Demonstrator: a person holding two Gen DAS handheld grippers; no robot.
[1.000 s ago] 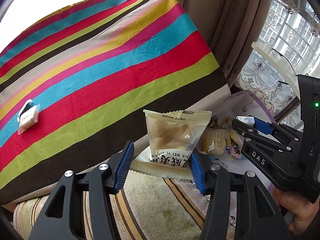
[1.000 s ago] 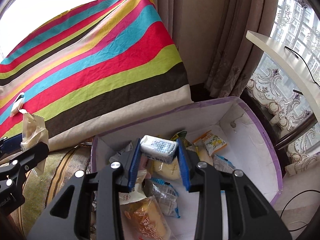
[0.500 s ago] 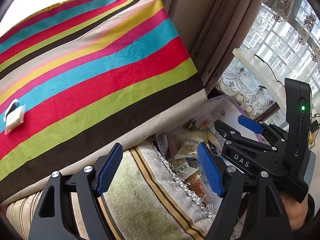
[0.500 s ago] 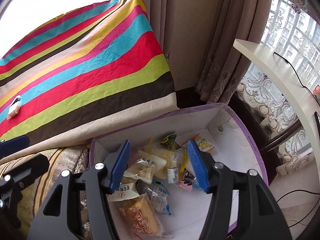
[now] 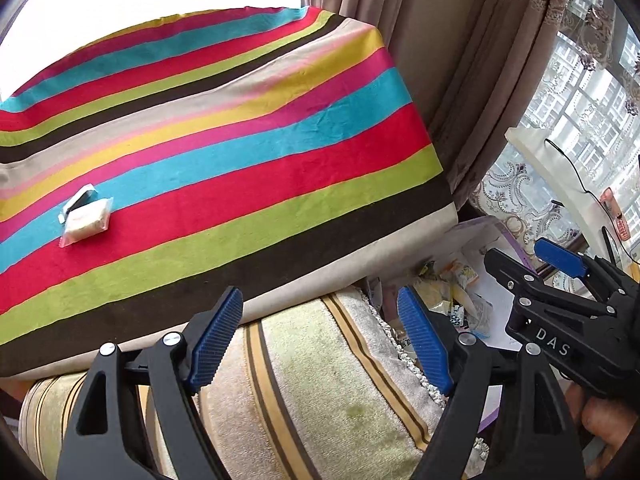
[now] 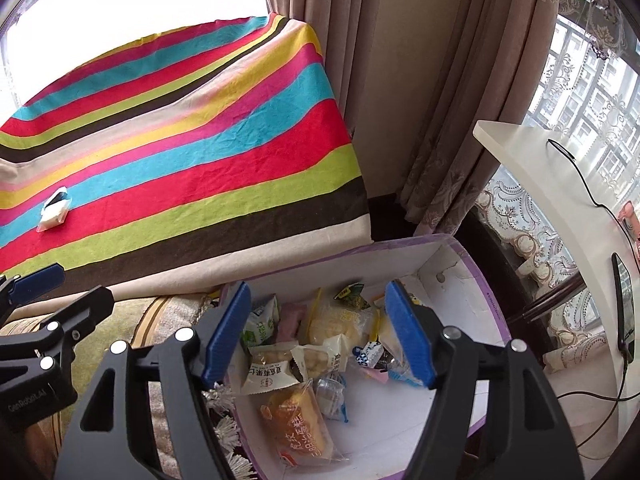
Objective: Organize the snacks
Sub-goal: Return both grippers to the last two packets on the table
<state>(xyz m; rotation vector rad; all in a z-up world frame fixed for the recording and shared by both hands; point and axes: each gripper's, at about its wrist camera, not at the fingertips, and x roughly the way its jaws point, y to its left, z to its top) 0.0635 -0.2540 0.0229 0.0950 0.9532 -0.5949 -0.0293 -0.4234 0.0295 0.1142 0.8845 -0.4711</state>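
Note:
A white box with purple edges (image 6: 472, 280) sits low beside the table and holds several snack packets (image 6: 328, 340). It also shows in the left wrist view (image 5: 488, 296). My right gripper (image 6: 318, 328) is open and empty above the box. My left gripper (image 5: 320, 332) is open and empty over a striped cushion (image 5: 320, 392) left of the box. The right gripper (image 5: 560, 280) shows at the right of the left wrist view. Two small white snack packets (image 5: 86, 218) lie together on the striped tablecloth (image 5: 224, 168), also in the right wrist view (image 6: 54, 210).
Brown curtains (image 6: 400, 80) hang behind the table's right end. A white curved shelf (image 6: 560, 200) with a cable stands at the right, with a phone (image 6: 624, 312) on it. The cushion's fringe (image 6: 228, 432) borders the box's left wall.
Both grippers opened and let go of their packets, which now lie in the box. Both grippers then rose and pulled back, showing more of the table.

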